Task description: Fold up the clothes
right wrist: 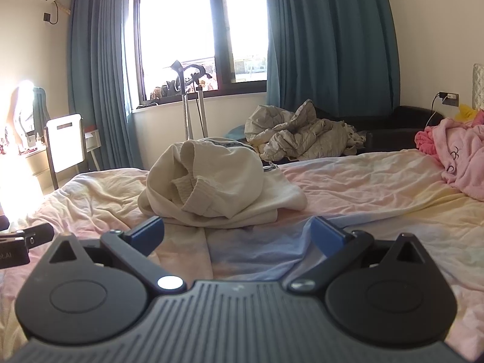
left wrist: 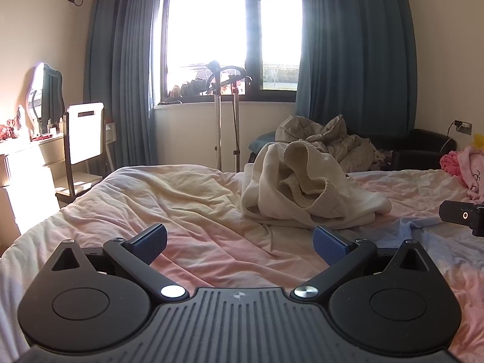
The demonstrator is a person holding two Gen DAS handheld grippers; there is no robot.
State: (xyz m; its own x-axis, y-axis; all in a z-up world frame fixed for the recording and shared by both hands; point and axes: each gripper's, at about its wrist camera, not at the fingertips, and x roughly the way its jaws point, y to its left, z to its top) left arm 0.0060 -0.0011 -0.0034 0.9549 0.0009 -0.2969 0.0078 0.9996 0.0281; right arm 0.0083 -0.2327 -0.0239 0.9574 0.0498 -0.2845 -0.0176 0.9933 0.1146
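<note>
Cream sweatshirt (left wrist: 302, 187), crumpled in a heap on the bed (left wrist: 181, 211), lying at 1 o'clock of the left gripper (left wrist: 239, 243) and 11 o'clock of the right gripper (right wrist: 237, 236). Jaws of both: wide, empty, short of the cloth. Step judged: first grasp. Advice: pinch separate outer edges, avoid the ribbed cuff (right wrist: 198, 195) bundle, lift and spread flat before folding.

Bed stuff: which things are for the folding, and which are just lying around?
For the folding:
cream sweatshirt, crumpled on the bed sheet
left gripper and right gripper, both open and empty

Just lying around:
pink blanket
beige quilt behind the bed
garment steamer
white chair
</note>
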